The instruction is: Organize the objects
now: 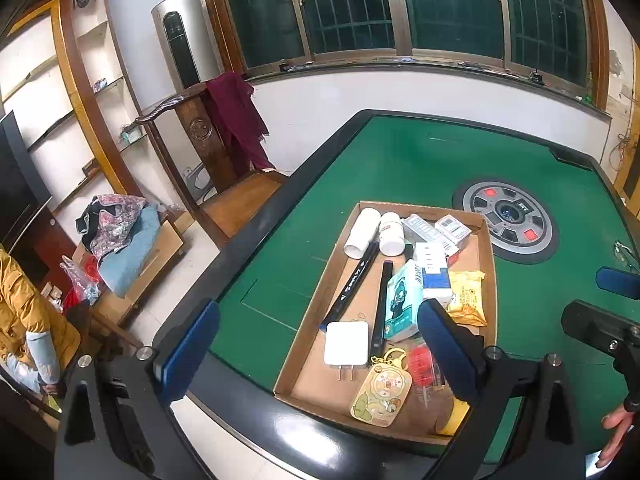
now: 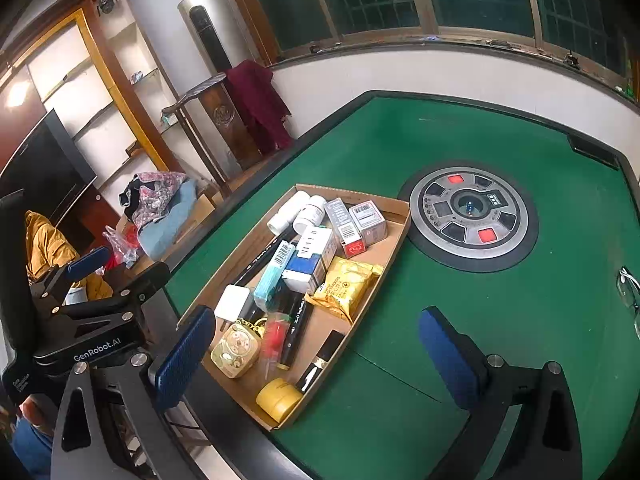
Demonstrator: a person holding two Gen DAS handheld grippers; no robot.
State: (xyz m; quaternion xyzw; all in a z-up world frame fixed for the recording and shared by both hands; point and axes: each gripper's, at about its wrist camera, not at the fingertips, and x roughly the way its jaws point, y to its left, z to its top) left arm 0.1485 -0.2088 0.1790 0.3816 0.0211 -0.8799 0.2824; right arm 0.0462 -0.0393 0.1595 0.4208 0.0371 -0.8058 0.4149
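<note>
Green table (image 2: pixel 460 320): cardboard tray (image 2: pixel 394 236) long axis runs away; both grippers (image 1: pixel 320 344) (image 2: pixel 316 352) wide, empty.

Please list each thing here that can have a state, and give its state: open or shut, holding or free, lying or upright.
Left tool: open, holding nothing, above the near end of the tray.
Right tool: open, holding nothing.
Cardboard tray: on the green table, filled with items.
Two white bottles: lying on their sides, touching.
White charger: lying flat, prongs toward the camera.
Yellow snack packet: lying flat, looks sealed.
Black marker: capped, lying flat.
</note>
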